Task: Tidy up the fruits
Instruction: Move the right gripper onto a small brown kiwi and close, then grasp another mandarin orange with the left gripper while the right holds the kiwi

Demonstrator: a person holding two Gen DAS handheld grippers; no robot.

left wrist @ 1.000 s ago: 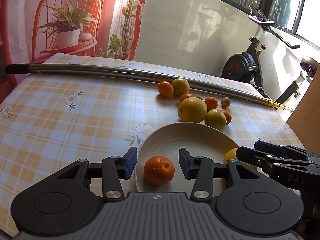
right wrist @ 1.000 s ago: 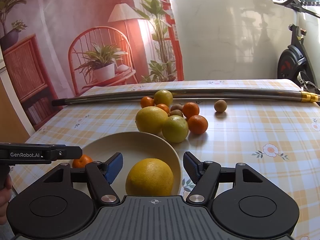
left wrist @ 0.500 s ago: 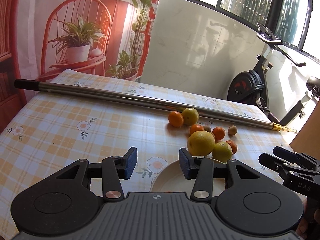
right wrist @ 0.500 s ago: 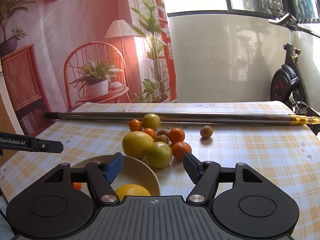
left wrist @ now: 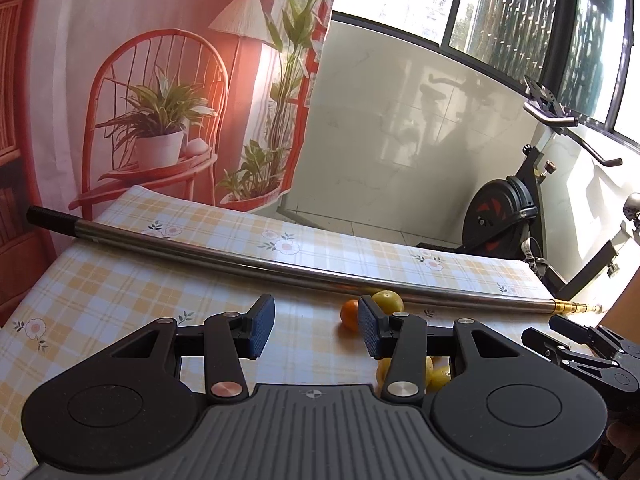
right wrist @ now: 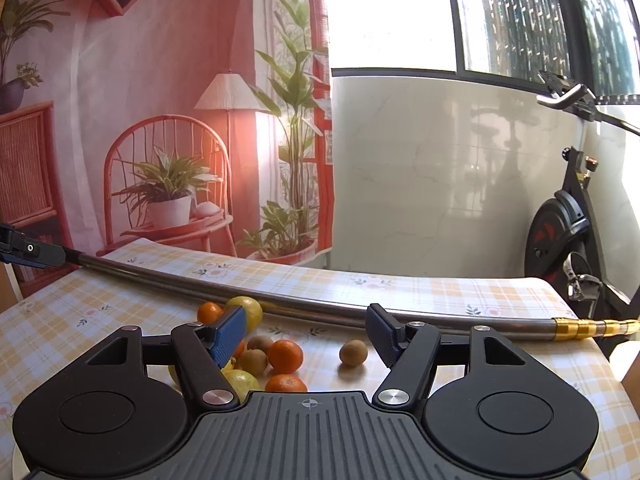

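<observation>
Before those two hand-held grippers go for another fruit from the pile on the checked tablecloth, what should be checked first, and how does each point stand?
1. Left hand-held gripper empty, jaws apart: ok.
2. Right hand-held gripper empty, jaws apart: ok.
3. Loose fruit in sight: ok; the lone brown fruit sits apart from the pile, an orange in it.
4. Metal pole lies behind the fruit, not across the approach: ok.
5. Bowl's position and free room: cannot tell; it is hidden in both views.
</observation>
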